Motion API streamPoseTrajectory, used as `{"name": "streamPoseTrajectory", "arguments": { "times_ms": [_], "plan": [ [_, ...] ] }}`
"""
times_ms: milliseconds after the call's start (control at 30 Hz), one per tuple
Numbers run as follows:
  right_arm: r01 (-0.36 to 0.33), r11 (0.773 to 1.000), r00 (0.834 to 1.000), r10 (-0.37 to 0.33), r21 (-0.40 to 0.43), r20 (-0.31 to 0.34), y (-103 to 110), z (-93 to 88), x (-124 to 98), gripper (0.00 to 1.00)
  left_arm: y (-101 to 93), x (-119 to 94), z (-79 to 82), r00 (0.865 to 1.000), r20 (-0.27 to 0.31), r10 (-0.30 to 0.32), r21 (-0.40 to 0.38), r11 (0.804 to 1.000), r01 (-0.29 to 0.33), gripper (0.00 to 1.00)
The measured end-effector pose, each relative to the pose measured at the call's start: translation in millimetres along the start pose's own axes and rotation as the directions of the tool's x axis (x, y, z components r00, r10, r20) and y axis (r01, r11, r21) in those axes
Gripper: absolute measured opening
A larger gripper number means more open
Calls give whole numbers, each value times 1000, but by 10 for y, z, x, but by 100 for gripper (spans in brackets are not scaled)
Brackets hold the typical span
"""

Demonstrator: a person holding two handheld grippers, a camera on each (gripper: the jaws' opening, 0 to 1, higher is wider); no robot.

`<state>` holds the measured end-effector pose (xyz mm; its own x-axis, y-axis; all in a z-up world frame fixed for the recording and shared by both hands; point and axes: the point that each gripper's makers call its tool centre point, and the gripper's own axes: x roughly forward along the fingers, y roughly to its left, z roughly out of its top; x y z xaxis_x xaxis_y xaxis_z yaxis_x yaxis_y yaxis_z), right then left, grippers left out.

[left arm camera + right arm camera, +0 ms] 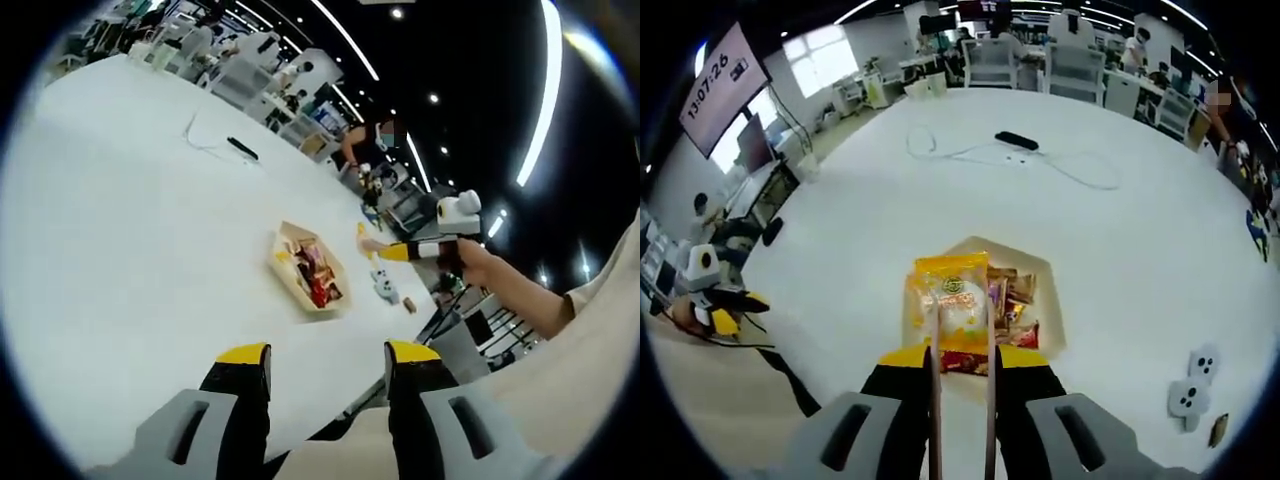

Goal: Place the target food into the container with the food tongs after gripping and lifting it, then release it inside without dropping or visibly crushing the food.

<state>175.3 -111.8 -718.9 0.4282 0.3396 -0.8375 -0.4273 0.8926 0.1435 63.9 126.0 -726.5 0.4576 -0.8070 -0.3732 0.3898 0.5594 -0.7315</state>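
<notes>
Tongs [961, 400] run up between the right gripper's [962, 362] fingers, which are clamped on them, and their tips pinch a yellow snack packet [951, 298] held just over the tray [1050, 300] at twelve o'clock from the fingers. Doing this well likely means easing the packet low into the tray before loosening the squeeze, with only enough pressure to keep it from slipping, since the contents would crush easily. The shallow tan tray already carries several wrapped snacks [1012, 305], red and brown, crowded toward its three o'clock side. In the left gripper view the left gripper [328, 362] hangs above the white table [120, 240] with its fingers apart, holding nothing, the tray at one o'clock from them.
</notes>
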Motion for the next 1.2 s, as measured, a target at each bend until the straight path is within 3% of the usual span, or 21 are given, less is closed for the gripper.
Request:
{"name": "streamPoseTrajectory", "arguments": {
  "times_ms": [633, 767, 900, 1200],
  "plan": [
    [1, 1000, 1000, -1, 2, 10, 12, -29, 0, 24, 0, -25, -12, 1000, 14, 0, -9, 1000, 0, 45],
    [-11, 1000, 1000, 11, 1, 11, 58, -41, 8, 24, -10, -17, -27, 1000, 7, -4, -8, 1000, 4, 45],
    [-83, 995, 995, 80, 50, 58, 196, -5, 2, 24, -36, 6, -46, 1000, -5, -14, -3, 1000, 14, 45],
    [-96, 995, 993, 95, 14, 69, 351, -149, -35, 25, -204, 136, -79, 997, -45, -59, 24, 998, 60, 41]
  ]
}}
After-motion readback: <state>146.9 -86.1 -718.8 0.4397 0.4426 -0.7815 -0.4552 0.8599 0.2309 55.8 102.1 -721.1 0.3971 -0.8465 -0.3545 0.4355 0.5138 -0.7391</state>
